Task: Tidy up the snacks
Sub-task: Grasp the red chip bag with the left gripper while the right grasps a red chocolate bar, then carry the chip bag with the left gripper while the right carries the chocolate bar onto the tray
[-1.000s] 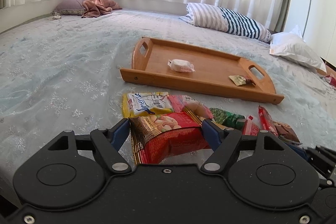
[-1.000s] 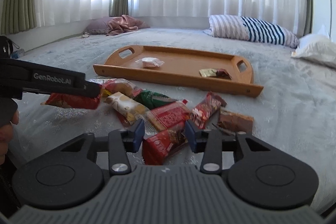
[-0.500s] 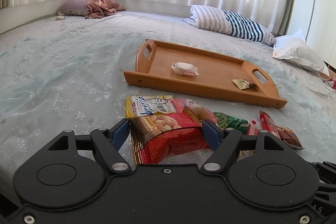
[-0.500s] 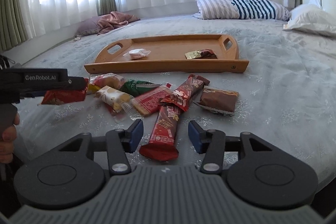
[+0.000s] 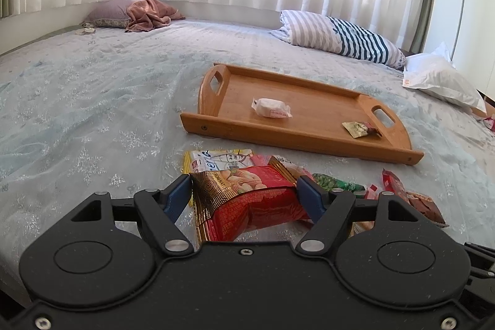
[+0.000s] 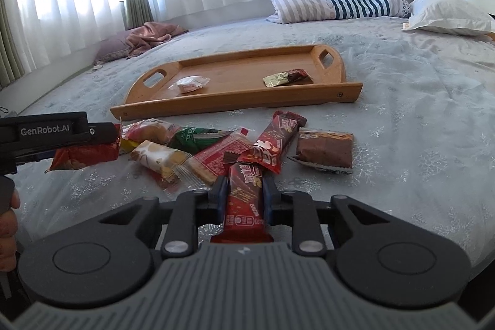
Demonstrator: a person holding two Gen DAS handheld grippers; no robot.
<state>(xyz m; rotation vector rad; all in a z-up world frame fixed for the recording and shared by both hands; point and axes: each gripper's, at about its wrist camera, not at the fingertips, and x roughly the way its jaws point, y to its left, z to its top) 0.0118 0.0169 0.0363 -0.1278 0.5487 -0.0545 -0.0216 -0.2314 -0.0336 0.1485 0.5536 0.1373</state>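
Note:
My left gripper [image 5: 244, 190] is shut on a red and gold nut packet [image 5: 253, 203], holding it just above the bedspread. The right wrist view shows the same packet [image 6: 83, 156] at the far left. My right gripper [image 6: 244, 187] is shut on a long red snack bar [image 6: 244, 206], its pads pressing both sides. Just beyond it lies a heap of loose snacks [image 6: 191, 156], with a red bar [image 6: 275, 141] and a brown bar [image 6: 324, 149] among them. Behind stands a wooden tray [image 6: 235, 104] holding a white wrapped sweet [image 6: 189, 84] and a gold and red candy [image 6: 286, 77].
Everything lies on a pale blue bedspread [image 5: 92, 113]. A striped pillow [image 5: 340, 36] and a white pillow [image 5: 442, 79] sit at the back right. A pink blanket on a cushion [image 5: 145, 14] is at the back left. A person's hand [image 6: 7, 225] shows at the left edge.
My right gripper rolled a little, lined up with the long red bar and closed on it. The left gripper kept still with its nut packet.

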